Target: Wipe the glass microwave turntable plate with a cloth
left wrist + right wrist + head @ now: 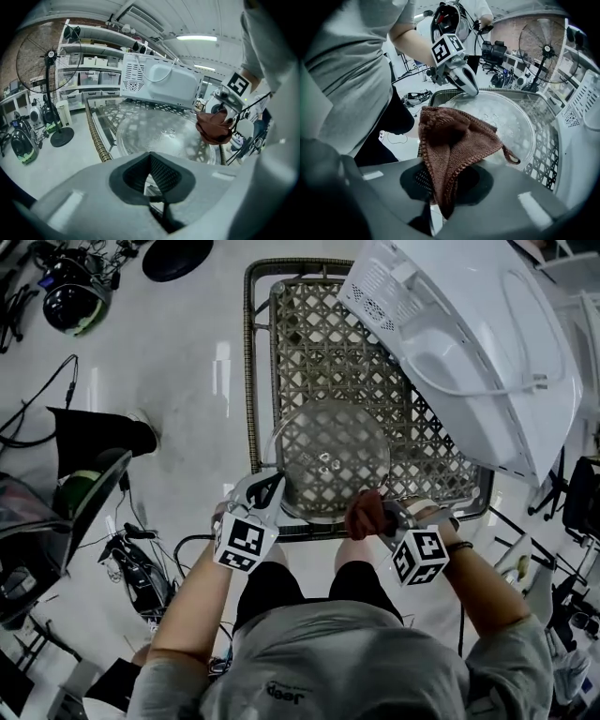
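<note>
A round glass plate (328, 460) lies flat on a woven lattice surface (319, 343); a white microwave (469, 343) sits tilted across the surface's far right corner, just beyond the plate; the left hand-held gripper (265, 488) meets the plate's near-left rim; the right hand-held gripper (384, 517) is at the near-right rim, a red-brown cloth (366, 515) bunched at its tip and touching the plate's edge.

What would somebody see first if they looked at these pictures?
Probably the big round glass plate on the woven lattice table, right in the middle. Next, the brown knitted cloth pinched in the right hand-held gripper at the plate's near edge, and the white microwave at the table's far right corner.
</note>
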